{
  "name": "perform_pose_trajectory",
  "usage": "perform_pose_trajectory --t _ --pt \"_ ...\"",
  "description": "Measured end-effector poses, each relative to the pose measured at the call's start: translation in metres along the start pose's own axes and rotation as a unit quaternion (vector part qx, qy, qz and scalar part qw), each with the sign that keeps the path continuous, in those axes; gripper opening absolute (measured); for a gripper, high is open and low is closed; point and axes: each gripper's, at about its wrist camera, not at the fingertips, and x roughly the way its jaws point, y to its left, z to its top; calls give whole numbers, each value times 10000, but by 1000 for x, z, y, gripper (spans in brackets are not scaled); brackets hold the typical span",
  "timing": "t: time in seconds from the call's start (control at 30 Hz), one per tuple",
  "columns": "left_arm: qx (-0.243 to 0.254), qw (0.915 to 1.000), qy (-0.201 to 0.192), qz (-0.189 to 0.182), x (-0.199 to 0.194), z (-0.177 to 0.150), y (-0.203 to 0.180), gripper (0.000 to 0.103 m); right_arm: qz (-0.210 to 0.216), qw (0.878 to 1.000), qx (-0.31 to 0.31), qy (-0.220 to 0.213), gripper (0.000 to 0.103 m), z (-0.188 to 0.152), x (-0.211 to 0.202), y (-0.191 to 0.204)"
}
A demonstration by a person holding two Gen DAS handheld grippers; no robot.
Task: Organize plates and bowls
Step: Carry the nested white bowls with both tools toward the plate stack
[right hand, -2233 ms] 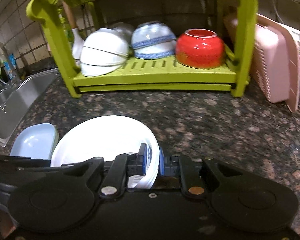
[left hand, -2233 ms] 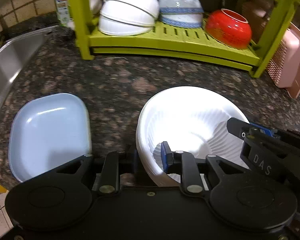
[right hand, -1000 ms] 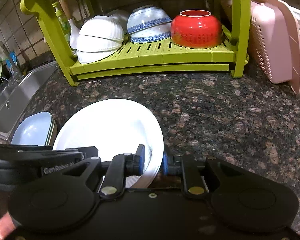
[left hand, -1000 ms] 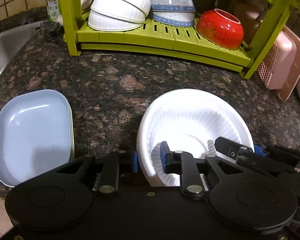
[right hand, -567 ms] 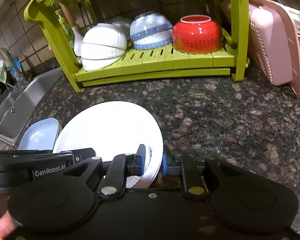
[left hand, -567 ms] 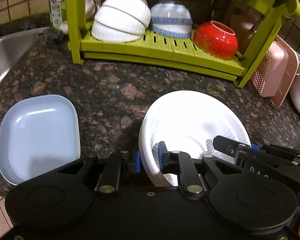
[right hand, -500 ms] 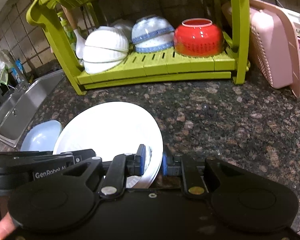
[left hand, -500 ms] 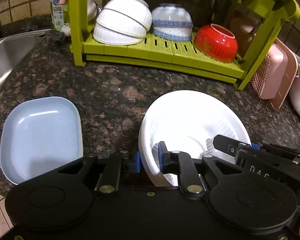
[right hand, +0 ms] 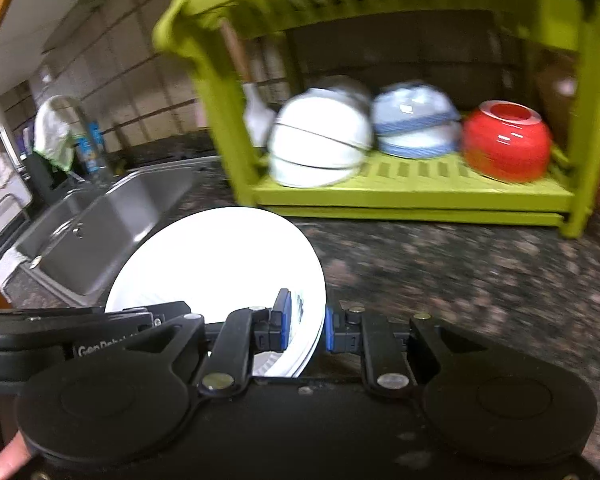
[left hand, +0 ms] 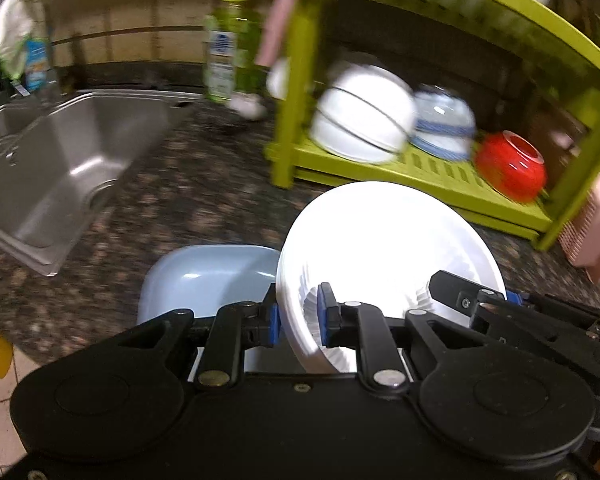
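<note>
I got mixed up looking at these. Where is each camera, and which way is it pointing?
Left wrist: on the left gripper, facing the sink and green rack; the right gripper pokes in.
Right wrist: on the right gripper, facing the rack; a fingertip and the left gripper show.
Both share the white plate, clamped on opposite edges.

white plates (left hand: 384, 240): 1 | blue dishes (left hand: 204, 276): 1 | rack bowls (right hand: 320, 140): maybe 5, blurred | sinks (left hand: 60, 160): 1

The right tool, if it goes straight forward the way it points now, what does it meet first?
Probably the green plastic dish rack, near its lower shelf below the stacked white bowls; the blurred frame leaves depth uncertain. The right tool grips the white round plate.
</note>
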Motion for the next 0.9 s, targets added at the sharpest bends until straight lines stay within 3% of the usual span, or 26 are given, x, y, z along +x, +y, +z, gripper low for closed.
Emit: perform_pose_trajectory --t 0.23,0.4,0.9 --pt "-349 9989 18 304 4 1 46 24 367 9990 -239 93 18 1 30 48" --pt "-463 9982 118 359 14 -4 64 24 372 9984 -367 222 18 -3 47 65" --pt "-581 9973 390 237 34 -13 75 24 175 9977 -512 414 18 -14 71 71"
